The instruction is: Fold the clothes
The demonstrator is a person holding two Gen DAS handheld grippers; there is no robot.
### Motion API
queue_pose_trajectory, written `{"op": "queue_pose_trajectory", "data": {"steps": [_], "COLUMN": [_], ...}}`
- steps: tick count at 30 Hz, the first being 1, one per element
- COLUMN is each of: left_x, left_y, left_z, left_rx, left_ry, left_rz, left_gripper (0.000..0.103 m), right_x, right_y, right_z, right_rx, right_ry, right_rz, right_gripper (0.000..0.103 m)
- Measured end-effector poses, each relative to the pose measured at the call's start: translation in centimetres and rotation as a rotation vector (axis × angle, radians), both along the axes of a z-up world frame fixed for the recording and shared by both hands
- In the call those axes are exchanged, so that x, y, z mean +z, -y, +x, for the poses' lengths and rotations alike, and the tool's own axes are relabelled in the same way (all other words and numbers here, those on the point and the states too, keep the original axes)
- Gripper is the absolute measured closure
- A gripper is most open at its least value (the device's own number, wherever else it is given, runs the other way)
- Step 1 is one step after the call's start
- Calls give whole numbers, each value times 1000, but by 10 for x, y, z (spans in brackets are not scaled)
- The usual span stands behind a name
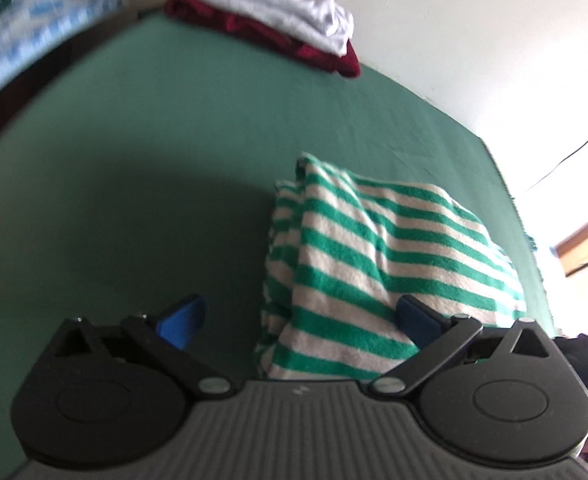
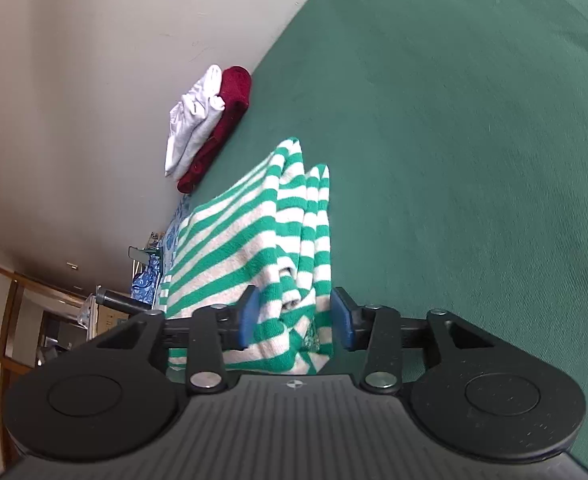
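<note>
A green-and-white striped garment, folded into a thick bundle, lies on the green bed sheet. My left gripper is open wide just above the garment's near edge, its left blue pad over bare sheet and its right pad over the cloth. In the right wrist view my right gripper is shut on a bunched edge of the striped garment, with the cloth pinched between the blue pads.
A stack of folded clothes, white on dark red, sits at the bed's far edge against the pale wall; it also shows in the right wrist view. Blue patterned fabric lies beyond the left edge. Wooden furniture stands beside the bed.
</note>
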State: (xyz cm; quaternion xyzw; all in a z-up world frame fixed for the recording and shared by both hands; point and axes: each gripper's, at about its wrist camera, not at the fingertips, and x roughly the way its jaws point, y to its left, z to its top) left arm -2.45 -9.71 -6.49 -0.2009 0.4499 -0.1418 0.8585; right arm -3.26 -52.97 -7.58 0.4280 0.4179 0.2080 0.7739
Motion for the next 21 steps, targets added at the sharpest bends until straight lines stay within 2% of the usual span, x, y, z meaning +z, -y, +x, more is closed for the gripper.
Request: {"op": "queue_pose_trajectory", "data": {"steps": [2, 5, 10, 16, 19, 21], "left_x": [-4, -6, -12, -27, -33, -32], "left_y": [-5, -7, -10, -37, -44, -40], "left_z": [-1, 0, 19, 29, 42, 47], "left_rx": [-34, -90, -185, -204, -223, -252], "left_ry": [-21, -16, -16, -43, -76, -73], "left_rz": [-50, -80, -169, -364, -440, -433], "left_gripper": [1, 1, 1, 1, 1, 1], "right_x": [1, 2, 1, 9, 8, 8], "right_y": [-1, -2, -7, -14, -15, -16], "right_z": [-3, -7, -6, -5, 0, 4], "right_rx": [7, -8, -47, -63, -62, -54], "right_ry": [-15, -24, -56, -78, -100, -112], "right_rz": [3, 3, 30, -15, 0, 5], "right_gripper": [56, 56, 56, 57, 57, 57]}}
